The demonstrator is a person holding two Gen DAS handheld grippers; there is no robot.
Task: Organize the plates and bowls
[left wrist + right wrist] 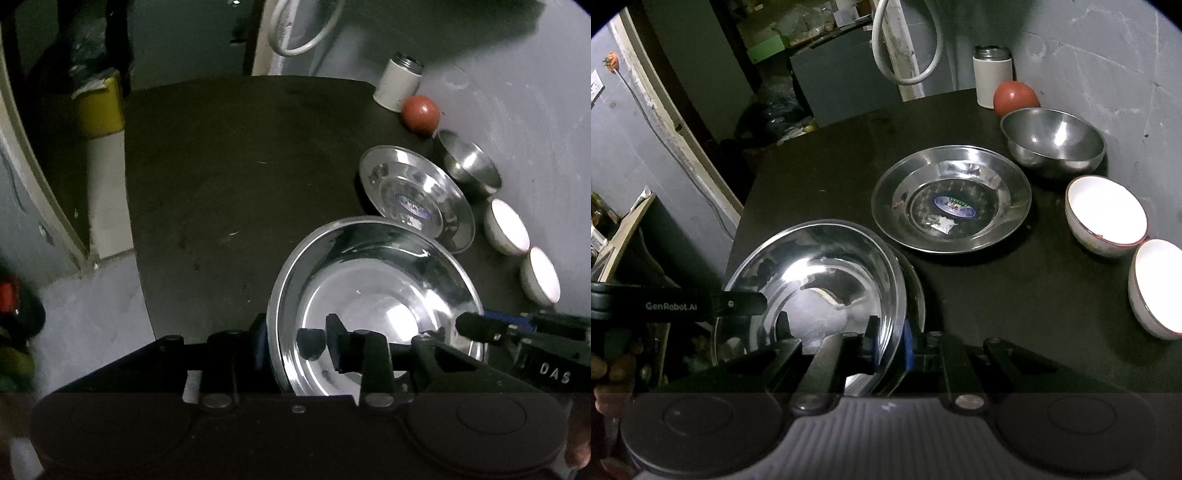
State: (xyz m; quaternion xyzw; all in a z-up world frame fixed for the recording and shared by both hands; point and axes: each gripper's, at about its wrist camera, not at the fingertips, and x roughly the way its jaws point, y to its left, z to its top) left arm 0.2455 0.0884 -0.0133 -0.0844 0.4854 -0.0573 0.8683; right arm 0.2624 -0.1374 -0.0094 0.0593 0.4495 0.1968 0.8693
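Both grippers clamp one steel plate (827,280) from opposite sides, holding it tilted above the near part of the black table (831,177). The left gripper (295,343) is closed on the plate's left rim; the right gripper (888,343) is closed on its right rim. A second steel plate (951,201), bearing a sticker, lies flat just beyond. Along the wall stand a steel bowl (1052,142), two white bowls (1106,214), a red ball (1014,96) and a white canister (991,74).

Both hand-held grippers, left (295,345) and right (891,345), clamp one rim.
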